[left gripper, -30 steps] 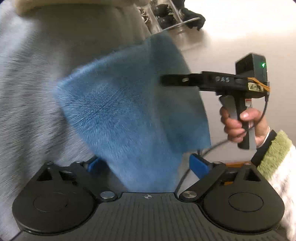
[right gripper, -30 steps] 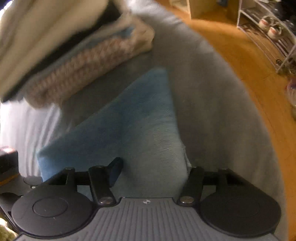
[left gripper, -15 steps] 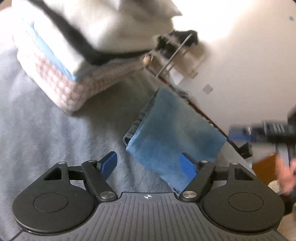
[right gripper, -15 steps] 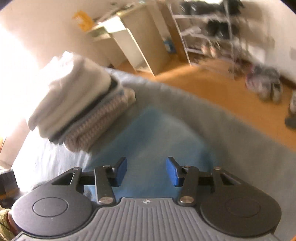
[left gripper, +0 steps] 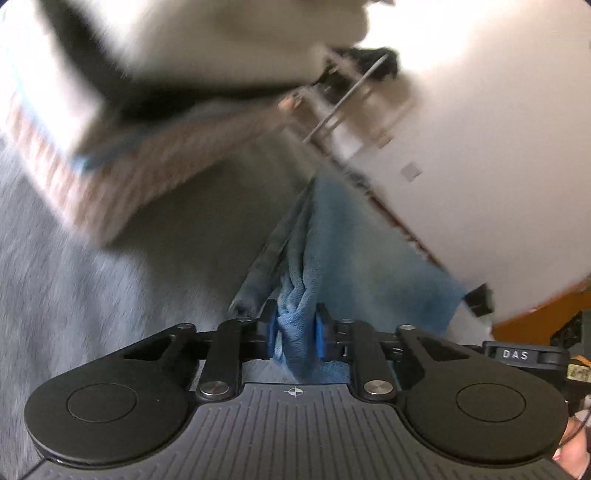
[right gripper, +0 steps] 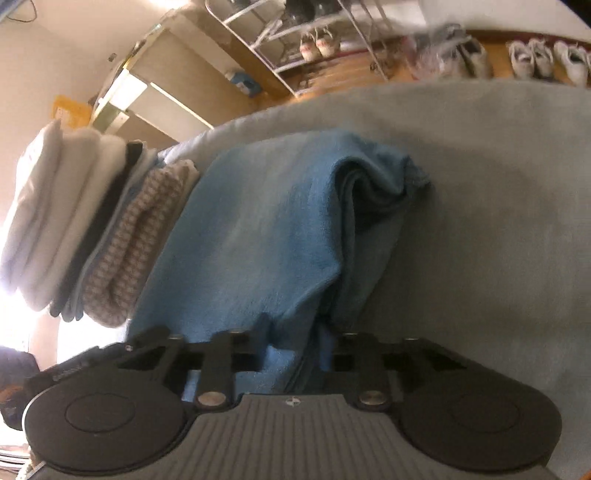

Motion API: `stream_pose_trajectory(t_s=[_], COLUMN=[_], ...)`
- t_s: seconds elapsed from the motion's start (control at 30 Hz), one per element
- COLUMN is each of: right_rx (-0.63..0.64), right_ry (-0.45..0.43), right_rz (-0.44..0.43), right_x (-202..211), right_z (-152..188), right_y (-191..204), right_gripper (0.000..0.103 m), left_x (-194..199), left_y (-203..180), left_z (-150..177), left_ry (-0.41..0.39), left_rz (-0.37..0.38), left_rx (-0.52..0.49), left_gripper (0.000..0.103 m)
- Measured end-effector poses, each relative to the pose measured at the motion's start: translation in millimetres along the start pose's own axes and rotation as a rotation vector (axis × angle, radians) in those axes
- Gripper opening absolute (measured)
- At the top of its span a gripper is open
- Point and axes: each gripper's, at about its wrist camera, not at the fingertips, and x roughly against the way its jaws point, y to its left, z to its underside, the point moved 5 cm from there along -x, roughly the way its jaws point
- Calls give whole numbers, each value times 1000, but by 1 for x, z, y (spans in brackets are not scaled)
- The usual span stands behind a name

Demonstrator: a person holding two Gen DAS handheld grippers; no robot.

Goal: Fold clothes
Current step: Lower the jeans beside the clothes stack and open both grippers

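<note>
Now both closing tongs, left (left gripper: 295, 332) and right (right gripper: 291, 343), pinch bunched folds of the fuzzy blue towel (right gripper: 258, 229).

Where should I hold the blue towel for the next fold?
Keep to the near edge of the blue towel, coming in low from the side closest to you. Both the left gripper and right gripper are closing on bunched cloth there; the rest lies loose on the grey blanket.

An orange wood floor (right gripper: 343, 74) is seen beyond. A wire shoe rack (right gripper: 295, 33) and pale cabinet (right gripper: 173, 74) are set against a cream wall (right gripper: 74, 40).
</note>
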Motion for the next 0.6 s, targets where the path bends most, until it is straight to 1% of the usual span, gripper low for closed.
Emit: stream_pose_trajectory(t_s=[0.03, 0.17, 0.23, 0.27, 0.33, 0.37, 0.43, 0.5, 0.53, 0.6], right_rx=[-1, 78, 100, 75, 18, -9, -49, -63, -23, 70], right_ry=[-16, -29, -26, -22, -14, -10, 0, 23, -3, -64], right_rz=[-8, 8, 14, 6, -13, -20, -26, -20, -7, 24], right_x=[1, -16, -25, -25, -24, -19, -6, 8, 18, 39], right_z=[-3, -9, -9, -5, 1, 4, 9, 13, 11, 6], right_y=[0, 5, 2, -2, -11, -14, -17, -15, -7, 12], right_gripper=[15, 14, 14, 15, 26, 30, 31, 32, 32, 32], left_x=[2, -6, -9, -11, -14, -15, -9, -1, 3, 11], left_y=[-1, 3, 11, 13, 16, 17, 18, 20, 20, 21], left_z=[-2, 0, 7, 8, 6, 6, 7, 7, 7, 8], left_ry=[-14, -31, -20, -17, -17, -16, -12, -10, -10, -22], left_rz=[4, -39, -43, -43, -32, -26, -24, -30, -33, -49], left_rx=[-15, -55, -39, -25, 4, 19, 49, 73, 84, 87], left_gripper=[17, 17, 19, 21, 26, 29, 30, 36, 39, 40])
